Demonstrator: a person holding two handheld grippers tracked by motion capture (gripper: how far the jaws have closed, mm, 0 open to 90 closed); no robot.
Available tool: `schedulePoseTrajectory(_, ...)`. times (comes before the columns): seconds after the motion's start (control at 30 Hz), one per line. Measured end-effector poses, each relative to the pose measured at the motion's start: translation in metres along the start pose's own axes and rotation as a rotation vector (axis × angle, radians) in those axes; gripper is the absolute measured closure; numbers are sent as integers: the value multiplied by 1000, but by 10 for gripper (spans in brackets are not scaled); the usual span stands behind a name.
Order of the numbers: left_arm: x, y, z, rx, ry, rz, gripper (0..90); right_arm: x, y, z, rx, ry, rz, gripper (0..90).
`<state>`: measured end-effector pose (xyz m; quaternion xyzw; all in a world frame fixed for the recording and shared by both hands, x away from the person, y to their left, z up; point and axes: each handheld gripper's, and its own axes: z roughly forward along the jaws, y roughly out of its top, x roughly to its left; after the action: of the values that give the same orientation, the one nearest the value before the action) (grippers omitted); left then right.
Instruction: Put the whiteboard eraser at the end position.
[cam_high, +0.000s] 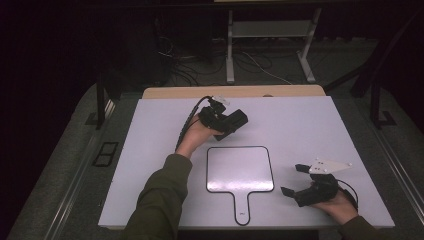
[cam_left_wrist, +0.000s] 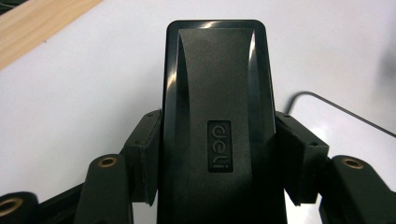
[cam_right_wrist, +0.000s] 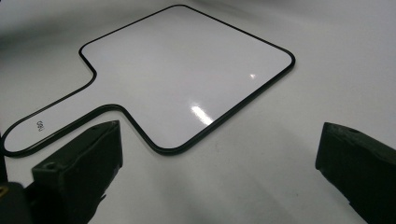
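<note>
left gripper (cam_high: 239, 119) clamps black eraser (cam_left_wrist: 217, 121) | right gripper (cam_high: 294, 179) gapes empty | risk: eraser slips sideways, missing handled whiteboard (cam_high: 240, 169)

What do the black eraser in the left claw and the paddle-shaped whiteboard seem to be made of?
Eraser: probably hard moulded plastic, semi-glossy; light streaks run along its bevelled edges and a raised "deli" logo sits on top.
Whiteboard: smooth, glossy white surface with sharp light reflections, likely coated board or plastic; its thin black rim looks like plastic or rubber.
</note>
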<state>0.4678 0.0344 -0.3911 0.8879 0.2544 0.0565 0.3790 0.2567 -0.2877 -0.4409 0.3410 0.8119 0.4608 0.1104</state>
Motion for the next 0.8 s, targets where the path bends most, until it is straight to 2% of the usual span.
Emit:
schedulePoseTrajectory(0.1, 3, 4, 10, 3, 11, -16, 389, 0, 0, 0, -3, -1, 5, 0)
schedulePoseTrajectory(0.13, 6, 5, 13, 18, 14, 13, 389, 0, 0, 0, -2, 0, 2, 0)
schedulePoseTrajectory(0.17, 5, 6, 18, 18, 22, -19, 389, 0, 0, 0, -1, 0, 2, 0)
schedulePoseTrajectory(0.2, 8, 8, 20, 47, 28, 7, 389, 0, 0, 0, -1, -1, 0, 0)
schedulePoseTrajectory(0.23, 8, 9, 25, 28, 35, -25, 389, 0, 0, 0, -2, -1, 0, 0)
schedulePoseTrajectory(0.27, 11, 10, 28, 50, 36, -5, 389, 0, 0, 0, -1, -1, 2, 0)
schedulePoseTrajectory(0.43, 18, 15, 42, 66, 55, -9, 388, -1, -1, -1, -6, 1, 0, 0)
schedulePoseTrajectory(0.63, 25, 17, 57, 88, 54, -22, 388, -1, -1, -1, -7, 3, 3, 0)
schedulePoseTrajectory(0.8, 27, 16, 64, 106, 59, -14, 388, -1, -1, -2, -8, 3, 4, 0)
